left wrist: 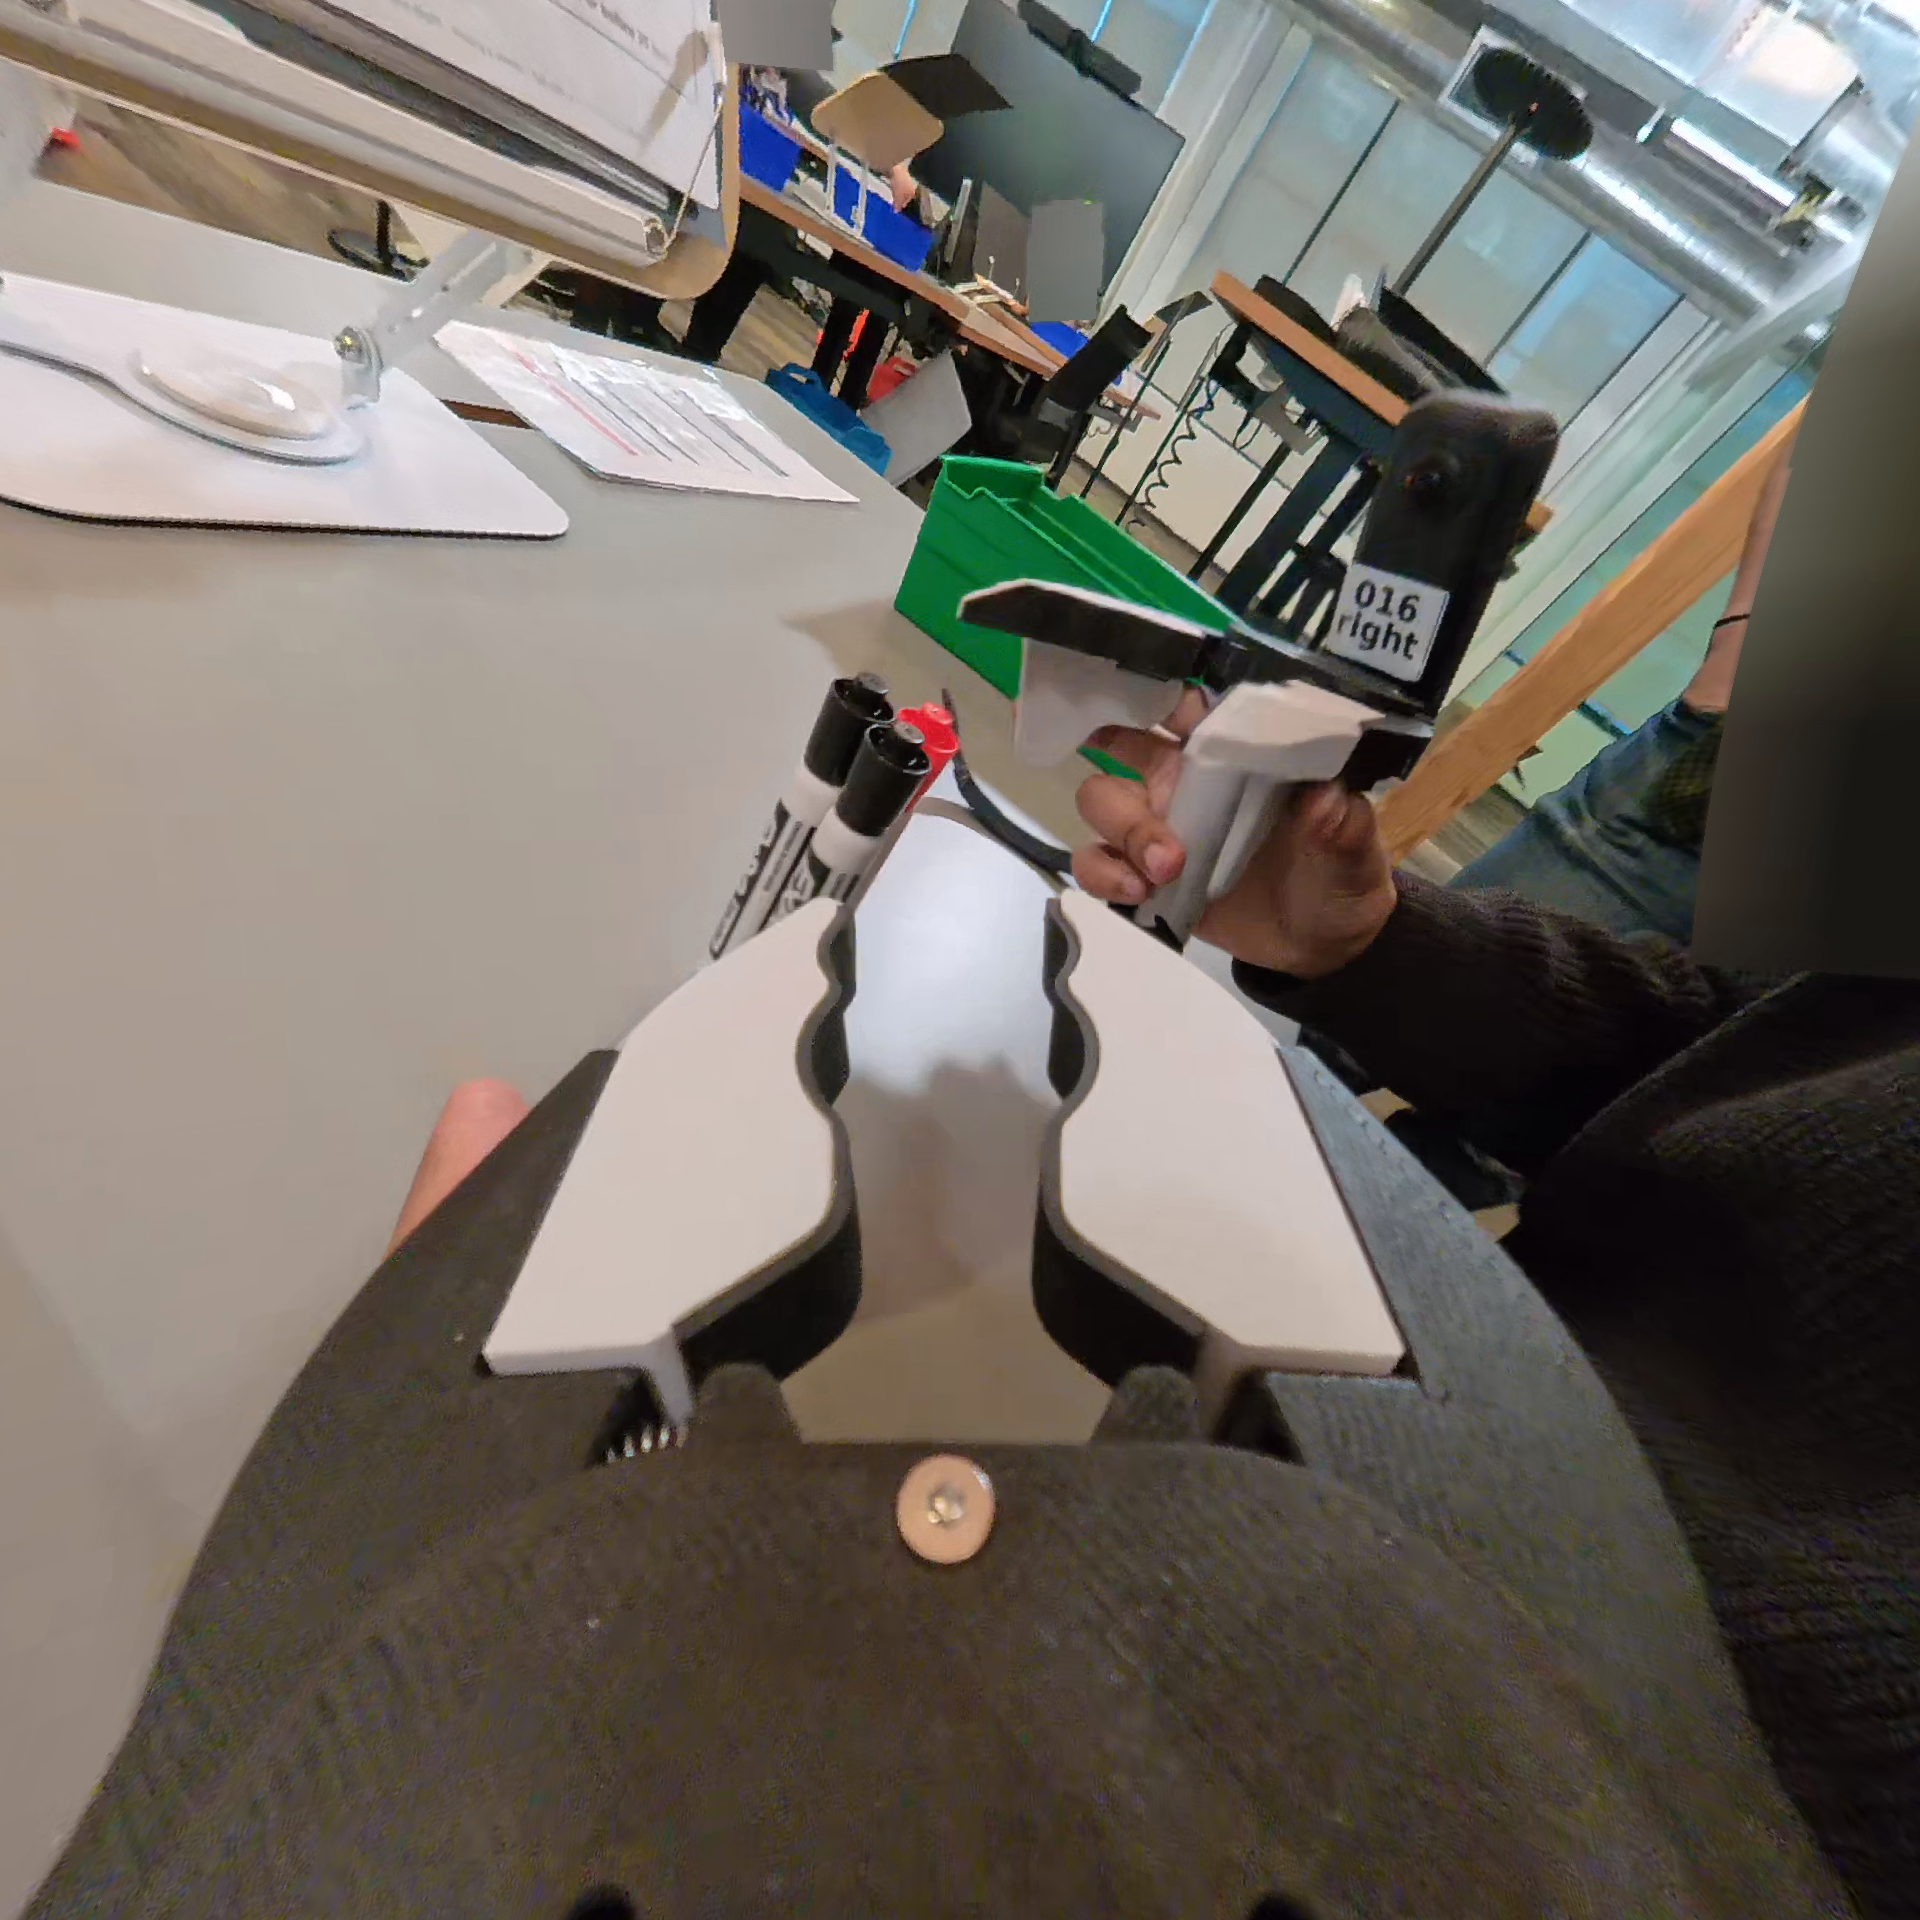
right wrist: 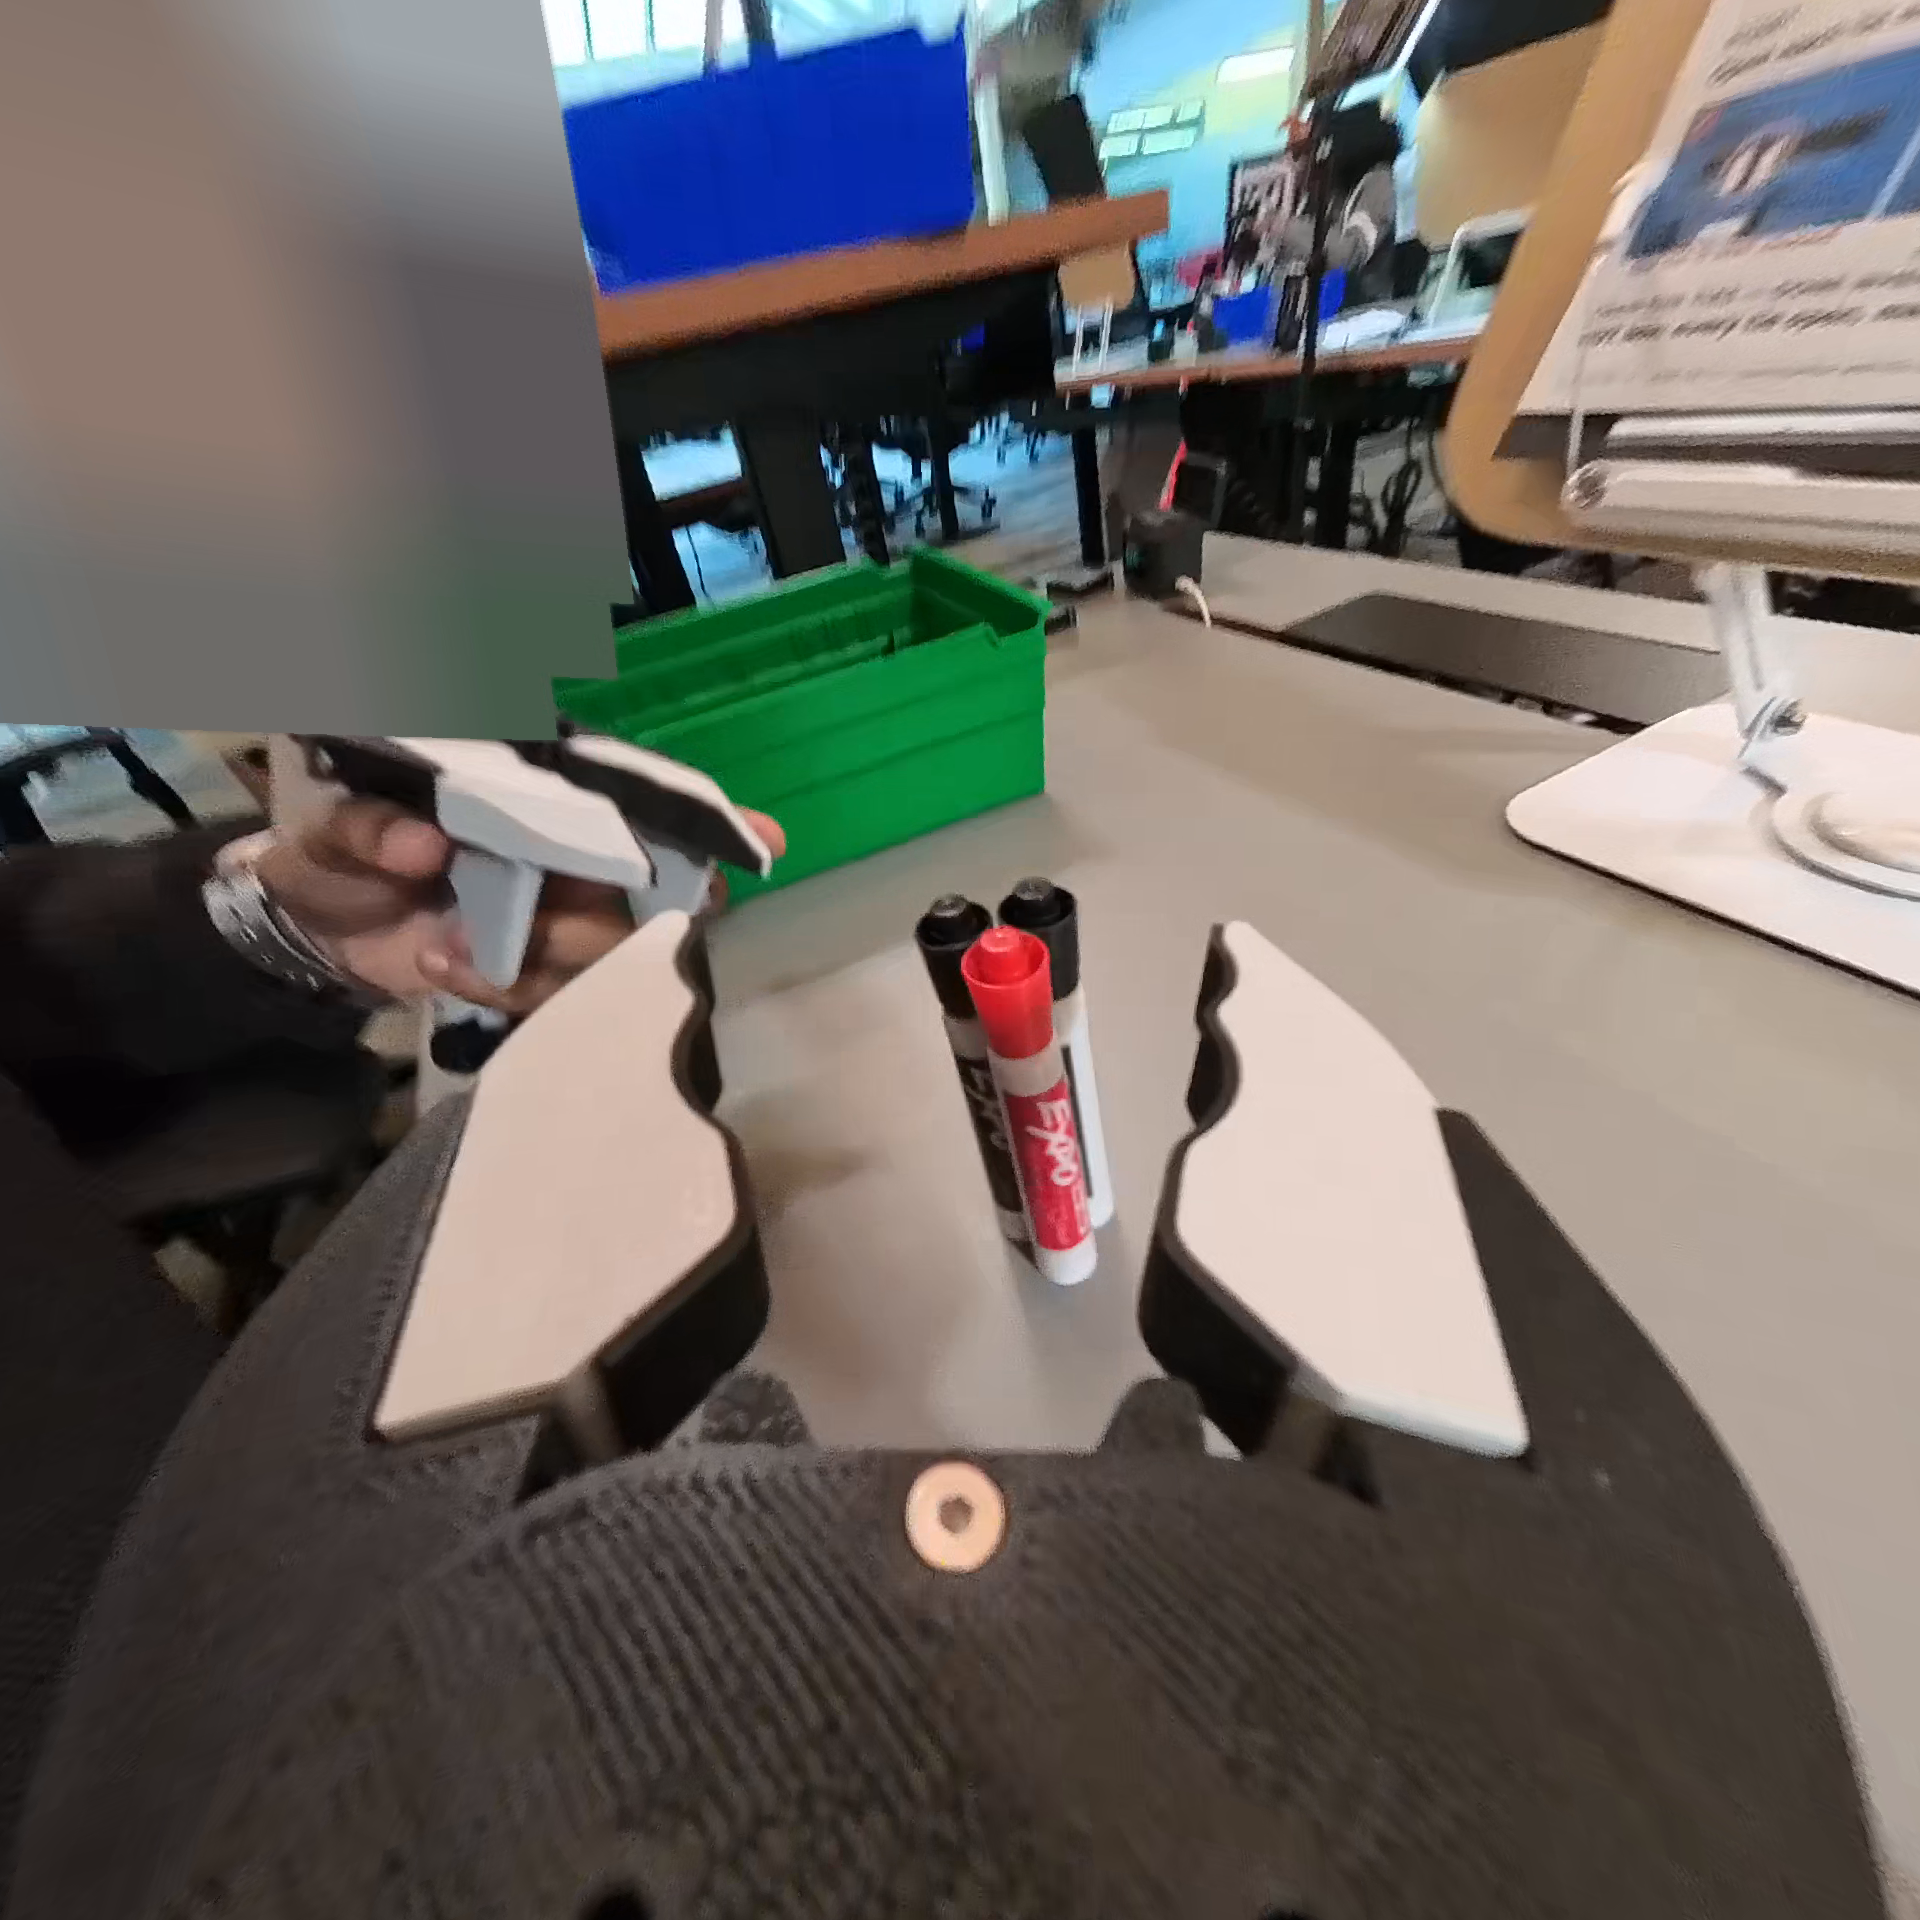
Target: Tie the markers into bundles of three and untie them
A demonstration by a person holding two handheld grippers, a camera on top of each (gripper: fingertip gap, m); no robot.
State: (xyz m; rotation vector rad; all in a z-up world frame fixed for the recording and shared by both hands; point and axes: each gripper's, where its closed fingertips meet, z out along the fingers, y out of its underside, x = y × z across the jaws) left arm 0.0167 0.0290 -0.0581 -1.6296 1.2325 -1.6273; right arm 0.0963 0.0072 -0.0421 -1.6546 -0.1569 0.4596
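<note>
Three markers lie together on the grey table [right wrist: 1351, 935]: a red one [right wrist: 1034, 1112] on top of two black ones [right wrist: 961, 1039]. My right gripper [right wrist: 954, 935] is open and empty, with the markers on the table between its fingers. My left gripper [left wrist: 943, 920] is open and empty, just short of the markers [left wrist: 847, 821], whose lower ends its left finger hides. A thin black strap [left wrist: 1003, 826] curves beside the red cap [left wrist: 930, 732]. The right gripper [left wrist: 997, 608] shows from the side in the left wrist view. The left gripper [right wrist: 748, 842] shows at the left in the right wrist view.
A green bin [left wrist: 997, 561] [right wrist: 862, 727] stands on the table just beyond the markers. A white monitor-stand base [left wrist: 260, 457] [right wrist: 1714, 831] and a printed sheet [left wrist: 644, 426] lie farther off. The table's edge runs close behind the bin. The person's dark sleeve [left wrist: 1558, 1039] is at the side.
</note>
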